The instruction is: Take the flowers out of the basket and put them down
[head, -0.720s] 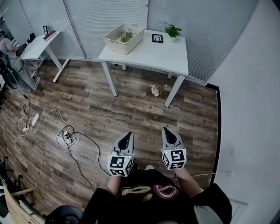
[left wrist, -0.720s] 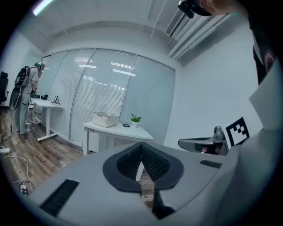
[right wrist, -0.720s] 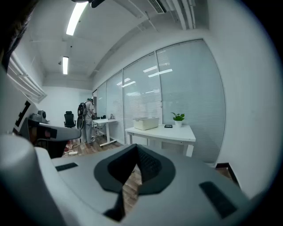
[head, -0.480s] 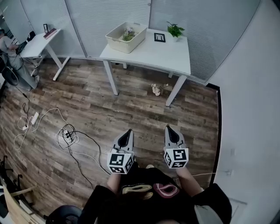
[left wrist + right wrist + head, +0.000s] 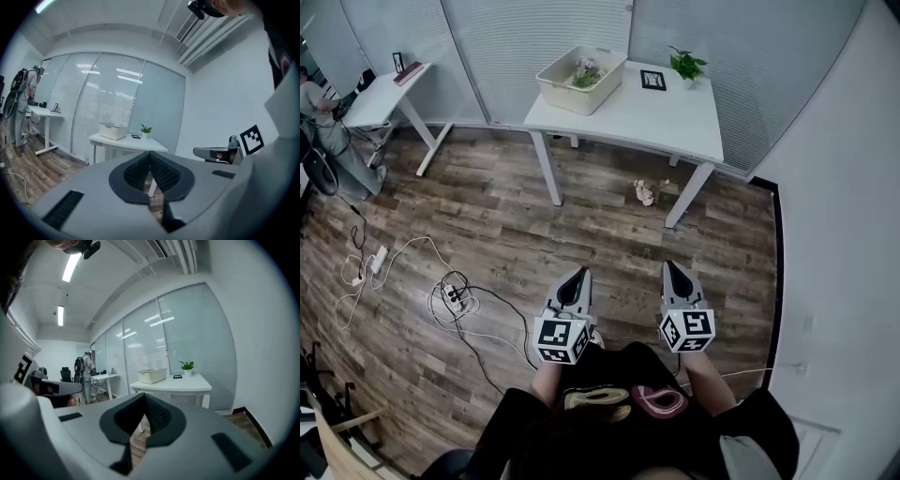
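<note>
A cream basket (image 5: 581, 80) stands on the left end of a white table (image 5: 656, 117) far ahead, with flowers (image 5: 586, 71) showing inside it. The same basket (image 5: 114, 131) (image 5: 152, 376) appears small in both gripper views. My left gripper (image 5: 578, 276) and right gripper (image 5: 670, 270) are held side by side close to my body, well short of the table, over the wooden floor. Both are shut with nothing between the jaws. A small pinkish bunch (image 5: 645, 193) lies on the floor under the table.
A potted plant (image 5: 686, 64) and a small dark frame (image 5: 653, 80) sit on the table's far right. A power strip with cables (image 5: 450, 298) lies on the floor to my left. A second desk (image 5: 384, 94) and a person (image 5: 323, 131) are at far left. Glass partitions close the back.
The view has shifted forward slightly: the table and basket sit a little further right and the grippers a little lower in view. Both grippers stay shut and empty.
</note>
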A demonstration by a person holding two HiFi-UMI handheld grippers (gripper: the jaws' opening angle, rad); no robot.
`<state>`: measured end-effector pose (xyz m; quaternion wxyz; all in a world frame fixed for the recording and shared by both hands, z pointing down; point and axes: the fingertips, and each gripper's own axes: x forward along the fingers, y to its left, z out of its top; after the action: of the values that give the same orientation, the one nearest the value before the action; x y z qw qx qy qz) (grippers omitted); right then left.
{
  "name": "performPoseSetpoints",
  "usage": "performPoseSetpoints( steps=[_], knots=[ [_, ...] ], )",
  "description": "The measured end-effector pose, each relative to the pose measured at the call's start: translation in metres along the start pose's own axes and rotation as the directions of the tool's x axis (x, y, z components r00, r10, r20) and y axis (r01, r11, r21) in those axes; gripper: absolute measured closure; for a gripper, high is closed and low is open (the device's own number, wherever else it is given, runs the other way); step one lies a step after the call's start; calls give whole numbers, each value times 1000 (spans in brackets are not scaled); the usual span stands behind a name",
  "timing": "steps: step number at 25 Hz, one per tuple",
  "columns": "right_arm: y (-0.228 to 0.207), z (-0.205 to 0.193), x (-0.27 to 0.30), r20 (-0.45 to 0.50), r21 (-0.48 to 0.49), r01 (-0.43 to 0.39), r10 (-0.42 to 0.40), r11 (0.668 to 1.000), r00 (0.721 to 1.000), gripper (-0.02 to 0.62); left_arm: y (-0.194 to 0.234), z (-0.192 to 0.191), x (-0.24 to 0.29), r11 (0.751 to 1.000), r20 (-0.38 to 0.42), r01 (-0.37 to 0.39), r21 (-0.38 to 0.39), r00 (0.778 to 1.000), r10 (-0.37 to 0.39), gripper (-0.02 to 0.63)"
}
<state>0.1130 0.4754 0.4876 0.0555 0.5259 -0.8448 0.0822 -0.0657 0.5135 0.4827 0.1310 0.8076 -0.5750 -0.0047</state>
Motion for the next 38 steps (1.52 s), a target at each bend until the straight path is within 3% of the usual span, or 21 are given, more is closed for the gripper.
performPoseSetpoints(
  steps=[5,14,22,27,38],
  knots=[
    [23,2,24,-11,-24,-34,34,999,999,584,14,-1,8,999,-9,22,-29,1000,-22,589],
    [26,-9,75,-39,23,-76,77,997,996,584,42,-6,40,1000,-60,-3,-23,998,2,589],
    [4,8,162,-42,26,-134,135,991,990,584,77,11,99,996,-53,-88,-33,995,86,589],
    [-22,19,212,-58,89,-163,169,983,984,585,95,23,136,983,-44,-171,-66,985,168,589],
    [-79,45,305,-64,27,-241,242,970,968,584,108,40,228,965,-35,-252,-70,968,250,589]
  ],
)
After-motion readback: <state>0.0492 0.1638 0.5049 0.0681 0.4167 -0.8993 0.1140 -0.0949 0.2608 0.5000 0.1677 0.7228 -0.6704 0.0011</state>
